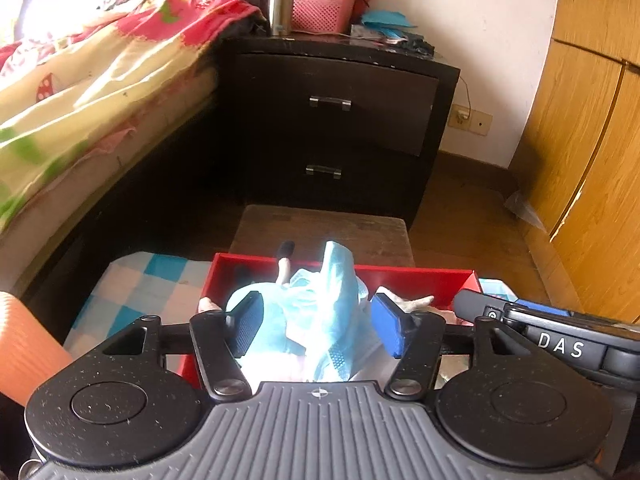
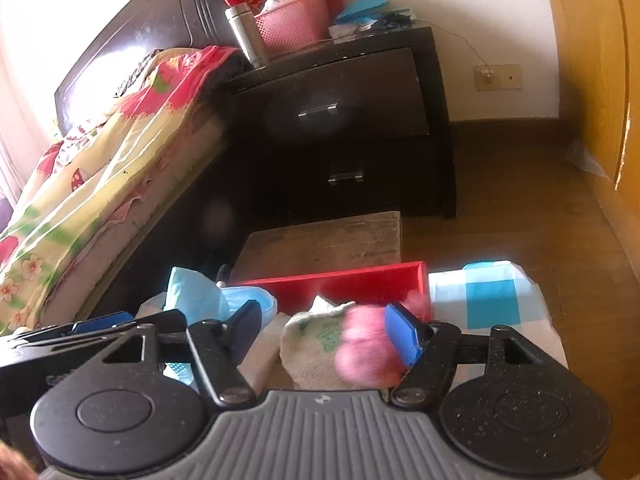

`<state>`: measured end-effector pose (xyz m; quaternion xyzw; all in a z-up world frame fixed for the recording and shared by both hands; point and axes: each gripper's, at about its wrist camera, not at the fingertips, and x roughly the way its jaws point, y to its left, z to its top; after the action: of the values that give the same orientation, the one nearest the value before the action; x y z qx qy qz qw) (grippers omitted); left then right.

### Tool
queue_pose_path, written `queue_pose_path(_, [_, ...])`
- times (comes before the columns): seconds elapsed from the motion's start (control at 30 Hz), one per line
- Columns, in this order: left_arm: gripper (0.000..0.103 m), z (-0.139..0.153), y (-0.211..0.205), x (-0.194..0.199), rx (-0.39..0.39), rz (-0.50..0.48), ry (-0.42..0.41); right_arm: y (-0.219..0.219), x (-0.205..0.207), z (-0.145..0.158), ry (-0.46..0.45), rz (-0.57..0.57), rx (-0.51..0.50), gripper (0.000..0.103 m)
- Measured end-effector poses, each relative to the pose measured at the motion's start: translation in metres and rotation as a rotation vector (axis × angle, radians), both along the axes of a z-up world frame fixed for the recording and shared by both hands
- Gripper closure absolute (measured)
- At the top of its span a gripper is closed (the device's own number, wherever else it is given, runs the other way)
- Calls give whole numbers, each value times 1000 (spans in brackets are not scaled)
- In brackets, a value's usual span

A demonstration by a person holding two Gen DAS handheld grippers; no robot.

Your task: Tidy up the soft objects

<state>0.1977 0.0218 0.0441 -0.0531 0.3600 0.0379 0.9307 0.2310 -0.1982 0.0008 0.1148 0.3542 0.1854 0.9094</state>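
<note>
Left gripper [image 1: 316, 326] jaws wide, straddling light-blue cloth bundle [image 1: 320, 312] over red box [image 1: 420, 280], gripping nothing. Right gripper [image 2: 324, 334] also wide; pink-and-cream soft toy [image 2: 340, 348] between pads, contact unclear. Both poised above box for stowing.

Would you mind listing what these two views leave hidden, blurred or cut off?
- Red box floor: left wrist view, covered by the blue cloth and glare.
- Dark-tipped thing at the box's far wall: left wrist view, its lower part sits behind the cloth.
- Pink item: right wrist view, motion-blurred; contact with the right gripper fingers unclear.
- Checked cloth: right wrist view, near end behind the gripper.
</note>
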Motion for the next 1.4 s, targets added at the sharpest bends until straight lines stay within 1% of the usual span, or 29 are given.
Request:
queue_pose_path(0.13, [37,7,3,-5,-21,1,-15,-9,0,3,-4,-5,5,57])
queue_pose_path(0.3, [37,12,-1,-9,-49,-22,-14,-27,-3,11,-14,-42,32,57])
queue_pose_path(0.6, [37,11,-10,-22,-9,-24,1,-26,-21,19,-23,-27,20,57])
queue_pose_path(0.83, [37,13,-8,-38,0,-13,4,-34,-37,18,-13,-44,0,57])
queue_pose_path(1.17, [37,9,-13,-64,18,-4,22,-39,-62,16,-6,-25,-37,57])
queue_pose_path(1.4, [36,5,-22,-86,30,-20,27,-49,-85,14,0,-29,-20,57])
